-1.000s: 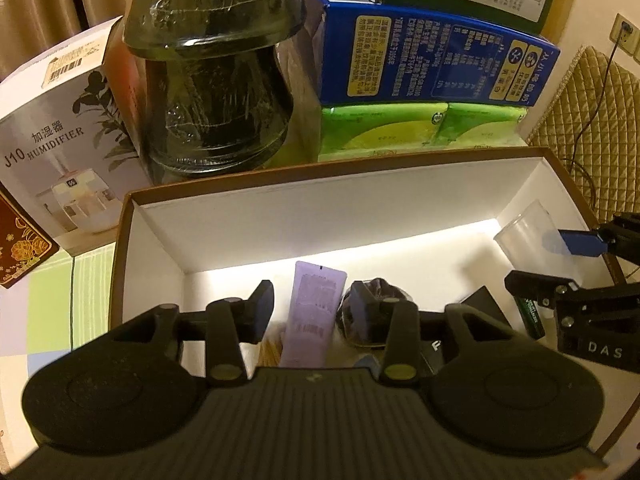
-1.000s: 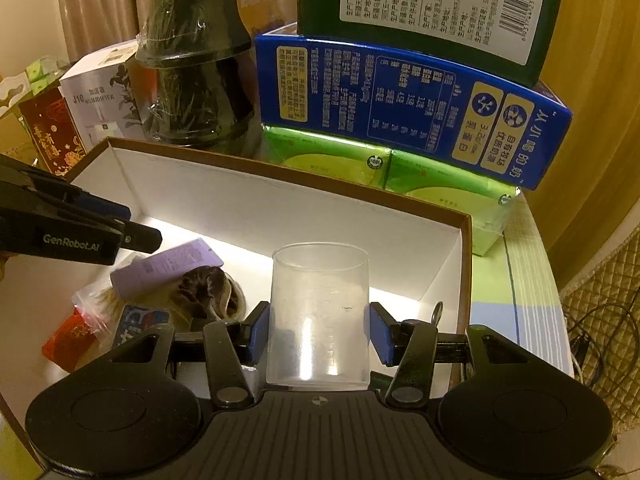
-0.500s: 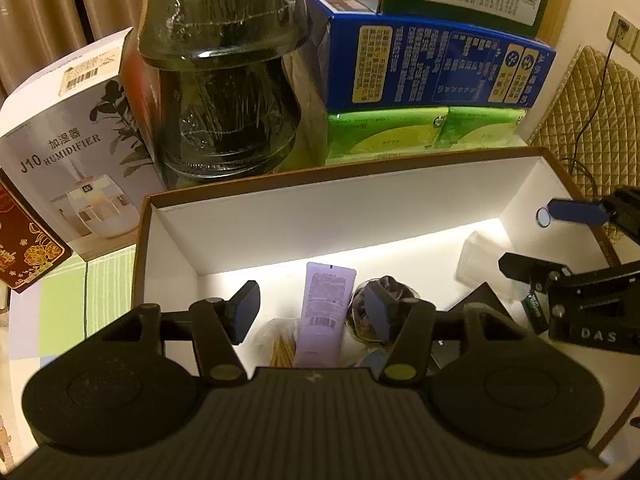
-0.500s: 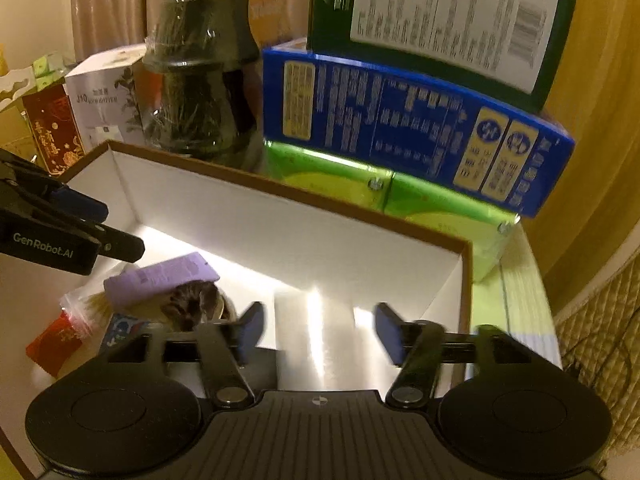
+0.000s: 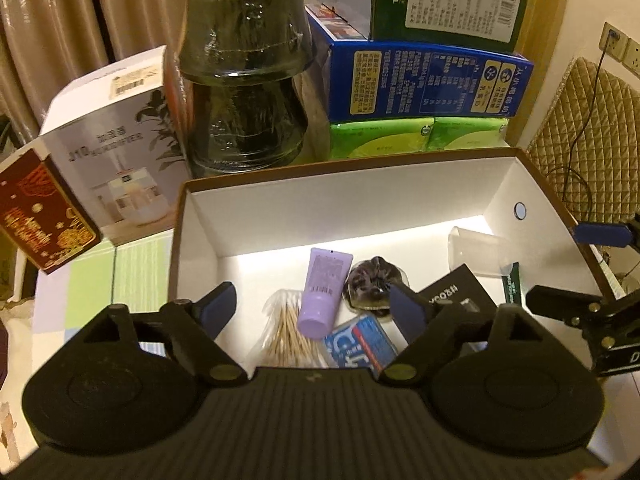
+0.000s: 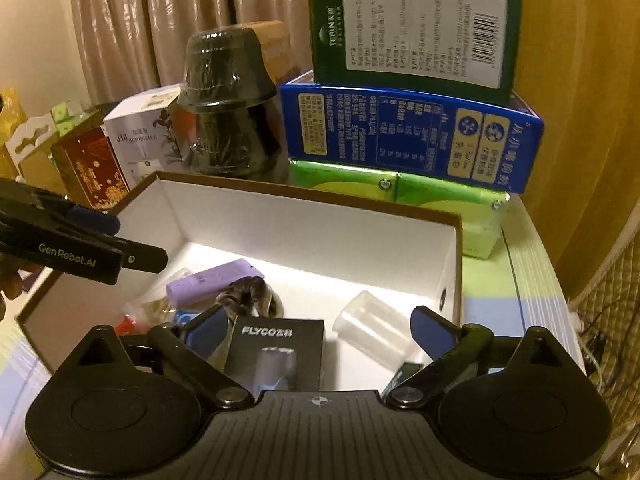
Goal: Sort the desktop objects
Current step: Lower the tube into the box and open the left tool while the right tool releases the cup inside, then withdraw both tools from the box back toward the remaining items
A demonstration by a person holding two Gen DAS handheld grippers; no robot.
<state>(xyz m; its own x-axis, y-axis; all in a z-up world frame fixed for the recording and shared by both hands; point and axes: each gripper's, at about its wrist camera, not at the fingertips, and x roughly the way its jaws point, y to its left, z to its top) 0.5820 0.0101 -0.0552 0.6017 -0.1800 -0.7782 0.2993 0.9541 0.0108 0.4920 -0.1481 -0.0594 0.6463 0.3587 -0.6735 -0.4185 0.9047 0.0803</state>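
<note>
My right gripper (image 6: 322, 330) has just been opening wide; clear cup (image 6: 370, 330) lies tipped in the box (image 6: 320, 224), between the pads, untouched. Left gripper (image 5: 312, 306) also just opened, empty, above the purple tube (image 5: 326, 288).

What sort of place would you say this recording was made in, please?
Probably a room in a home: beige curtains hang behind a cluttered table stacked with retail packaging such as a humidifier box, and a quilted chair sits below a wall socket.

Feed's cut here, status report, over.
Both grippers open, jaws just widened, empty. Clear cup on its side in the box. Nothing in the way.
</note>
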